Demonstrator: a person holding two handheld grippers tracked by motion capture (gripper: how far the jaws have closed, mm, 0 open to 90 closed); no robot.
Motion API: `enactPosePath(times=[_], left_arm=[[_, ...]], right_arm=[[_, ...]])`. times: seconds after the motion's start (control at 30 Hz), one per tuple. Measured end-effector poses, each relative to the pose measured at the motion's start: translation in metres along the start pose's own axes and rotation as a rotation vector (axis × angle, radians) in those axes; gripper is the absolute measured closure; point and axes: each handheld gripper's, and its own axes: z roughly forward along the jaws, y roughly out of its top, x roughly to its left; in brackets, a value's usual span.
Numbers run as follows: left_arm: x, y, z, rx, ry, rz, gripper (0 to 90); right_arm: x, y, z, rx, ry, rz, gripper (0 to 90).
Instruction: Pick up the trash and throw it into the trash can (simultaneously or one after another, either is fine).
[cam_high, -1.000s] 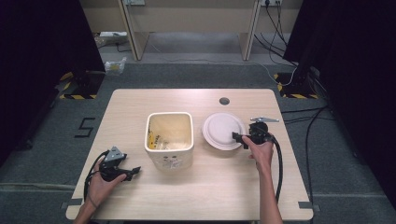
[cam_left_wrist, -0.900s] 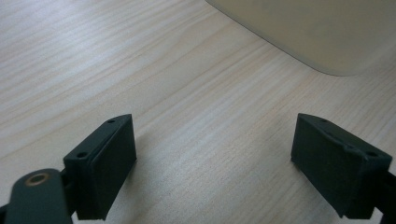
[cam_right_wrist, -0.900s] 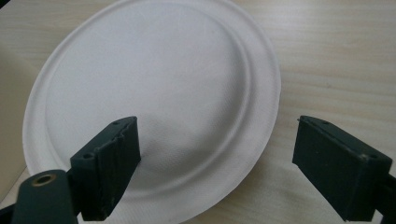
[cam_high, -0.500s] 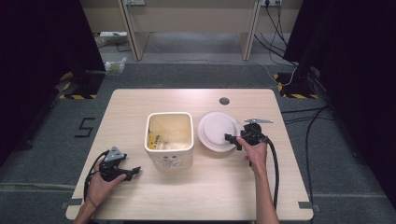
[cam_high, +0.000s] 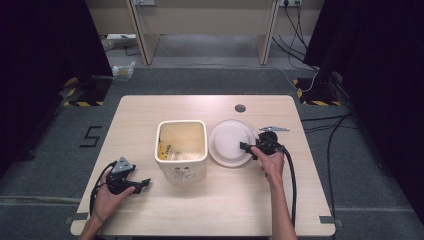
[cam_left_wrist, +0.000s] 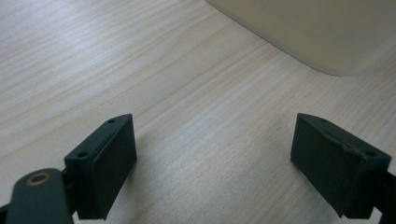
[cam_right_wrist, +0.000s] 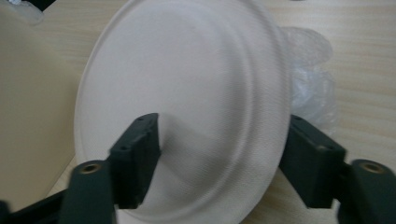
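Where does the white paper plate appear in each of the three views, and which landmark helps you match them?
High view: white plate right of centre, beside the cream bin, at the right gripper.
Left gripper view: not in it.
Right gripper view: plate fills the centre, tilted, between open jaws.
Shared landmark: the bin, whose wall appears in both gripper views.

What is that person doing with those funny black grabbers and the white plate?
A person sits at a wooden table with a grabbing tool in each hand. The right tool reaches over the edge of a white plate, its jaws apart on either side of the rim, not squeezing it yet. The plate lies right beside a cream bin with some scraps inside. The left tool rests open on the table near the bin, holding nothing.
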Motion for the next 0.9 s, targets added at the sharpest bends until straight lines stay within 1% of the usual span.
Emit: enactPosePath(times=[0.03, 0.07, 0.1, 0.13, 0.17, 0.27, 0.37, 0.4, 0.43, 0.47, 0.5, 0.53, 0.57, 0.6, 0.63, 0.7, 0.9], left_arm=[[0.0, 0.0, 0.0, 0.0, 0.0, 0.0, 13.4], [0.0, 0.0, 0.0, 0.0, 0.0, 0.0, 13.4], [0.0, 0.0, 0.0, 0.0, 0.0, 0.0, 13.4], [0.0, 0.0, 0.0, 0.0, 0.0, 0.0, 13.4], [0.0, 0.0, 0.0, -0.002, 0.0, -0.003, 13.4], [0.0, 0.0, 0.0, 0.0, 0.0, 0.0, 13.4], [0.0, 0.0, 0.0, 0.0, -0.001, -0.001, 13.4], [0.0, 0.0, 0.0, 0.0, 0.0, 0.0, 13.4], [0.0, 0.0, 0.0, 0.0, 0.0, 0.0, 13.4], [0.0, 0.0, 0.0, 0.0, 0.0, 0.0, 13.5], [0.0, 0.0, 0.0, 0.0, 0.0, 0.0, 13.5], [0.0, 0.0, 0.0, 0.0, -0.001, -0.001, 13.5], [0.0, 0.0, 0.0, 0.0, -0.001, 0.0, 13.5], [0.0, 0.0, 0.0, 0.0, -0.001, 0.0, 13.5], [0.0, 0.0, 0.0, 0.0, -0.001, -0.001, 13.5], [0.0, 0.0, 0.0, 0.0, -0.001, -0.001, 13.5], [0.0, 0.0, 0.0, 0.0, -0.001, -0.001, 13.6]], right_arm=[[0.001, 0.0, -0.002, -0.004, -0.002, -0.014, 42.1], [0.003, 0.001, -0.004, -0.013, 0.001, -0.016, 46.3], [0.003, 0.001, -0.004, -0.013, 0.001, -0.016, 46.3], [0.003, 0.001, -0.006, -0.021, 0.006, -0.019, 49.2], [0.005, 0.002, -0.01, -0.044, 0.029, -0.009, 53.8], [0.007, 0.004, -0.015, -0.079, 0.07, -0.006, 59.1], [0.008, 0.005, -0.017, -0.088, 0.083, -0.008, 60.7], [0.008, 0.005, -0.02, -0.102, 0.102, -0.007, 62.6], [0.008, 0.005, -0.02, -0.102, 0.102, -0.007, 62.6], [0.007, 0.005, -0.022, -0.115, 0.124, 0.002, 64.9], [0.007, 0.005, -0.022, -0.115, 0.124, 0.002, 64.9], [0.006, 0.005, -0.023, -0.13, 0.141, 0.002, 67.5], [0.007, 0.005, -0.024, -0.134, 0.148, 0.005, 69.1], [0.006, 0.006, -0.025, -0.142, 0.157, 0.001, 71.8], [0.006, 0.006, -0.026, -0.155, 0.168, -0.001, 81.2], [0.007, 0.007, -0.028, -0.157, 0.159, -0.013, 81.8], [0.008, 0.006, -0.03, -0.163, 0.187, -0.028, 83.8]])
